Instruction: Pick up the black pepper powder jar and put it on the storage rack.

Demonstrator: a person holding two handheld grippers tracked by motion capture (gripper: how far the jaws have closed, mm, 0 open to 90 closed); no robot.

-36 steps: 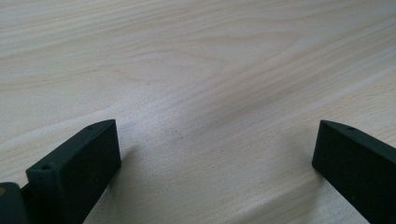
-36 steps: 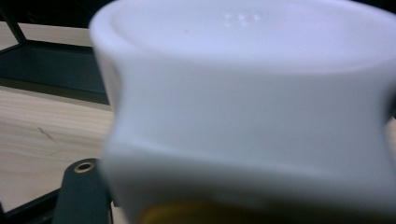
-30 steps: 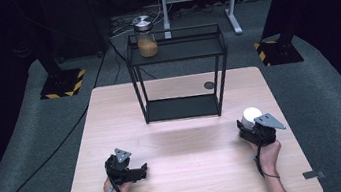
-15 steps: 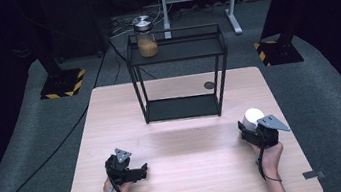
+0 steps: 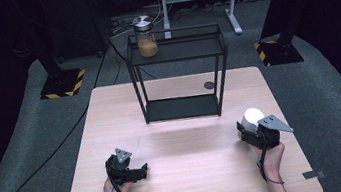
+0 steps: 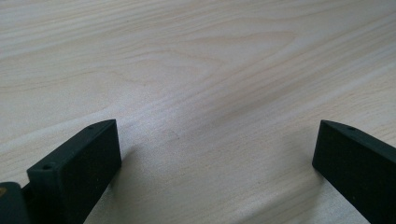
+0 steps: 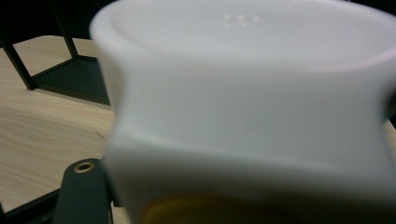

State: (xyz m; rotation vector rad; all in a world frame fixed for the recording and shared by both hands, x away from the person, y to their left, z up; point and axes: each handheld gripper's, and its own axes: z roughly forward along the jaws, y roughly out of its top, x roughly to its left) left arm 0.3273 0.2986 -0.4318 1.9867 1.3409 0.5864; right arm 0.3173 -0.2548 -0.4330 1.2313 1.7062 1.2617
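Note:
My right gripper (image 5: pixel 251 125) sits at the table's right side, shut on a white, waisted container (image 5: pixel 253 115) that stands upright between its jaws. In the right gripper view the container (image 7: pixel 252 102) looms close and blurred, with a yellowish tint at its bottom edge, and one black finger (image 7: pixel 84 196) shows at its lower left. My left gripper (image 5: pixel 142 170) rests on the wooden table (image 5: pixel 196 183) at the front left, pointing right. Its jaws stand wide open (image 6: pixel 217 158) over bare wood with nothing between them.
A black wire-frame rack (image 5: pixel 183 106) stands at the table's far middle. On its top shelf is a glass jar (image 5: pixel 145 37) with a metal lid and brown contents. A small dark round disc (image 5: pixel 209 85) lies right of the rack. Dark floor surrounds the table.

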